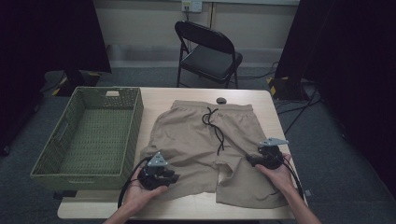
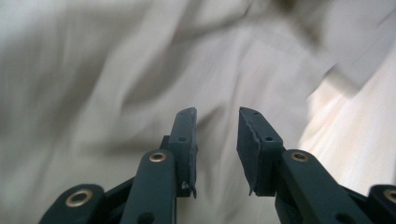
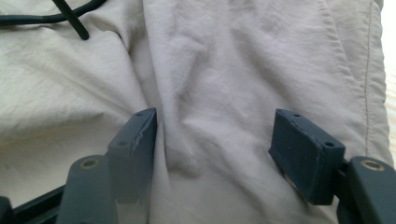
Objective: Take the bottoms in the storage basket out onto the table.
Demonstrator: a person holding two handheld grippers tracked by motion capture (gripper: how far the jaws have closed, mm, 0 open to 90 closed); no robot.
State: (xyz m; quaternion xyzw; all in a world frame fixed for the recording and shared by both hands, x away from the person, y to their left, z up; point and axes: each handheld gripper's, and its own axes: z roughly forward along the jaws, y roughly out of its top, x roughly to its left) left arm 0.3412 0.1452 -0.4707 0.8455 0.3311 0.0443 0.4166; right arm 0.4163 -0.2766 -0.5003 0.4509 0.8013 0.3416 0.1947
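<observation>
Beige shorts (image 1: 205, 144) with a black drawstring (image 1: 214, 126) lie flat on the wooden table (image 1: 159, 98), waistband at the far side. My left gripper (image 1: 173, 177) rests over the near left leg, its jaws apart with a narrow gap and nothing between them. In the left gripper view the left gripper (image 2: 217, 140) hovers close above blurred cloth (image 2: 116, 70). My right gripper (image 1: 250, 160) sits over the right leg, jaws pointing toward the crotch. In the right gripper view the right gripper (image 3: 215, 149) stands wide open over wrinkled fabric (image 3: 224, 70), with the drawstring (image 3: 70, 18) at the upper left.
A green woven basket (image 1: 135, 116) stands at the table's left, open and holding nothing. A small black round cap (image 1: 221, 100) lies just beyond the waistband. A black folding chair (image 1: 208, 51) stands behind the table. Bare tabletop (image 2: 355, 140) shows beside the shorts' hem.
</observation>
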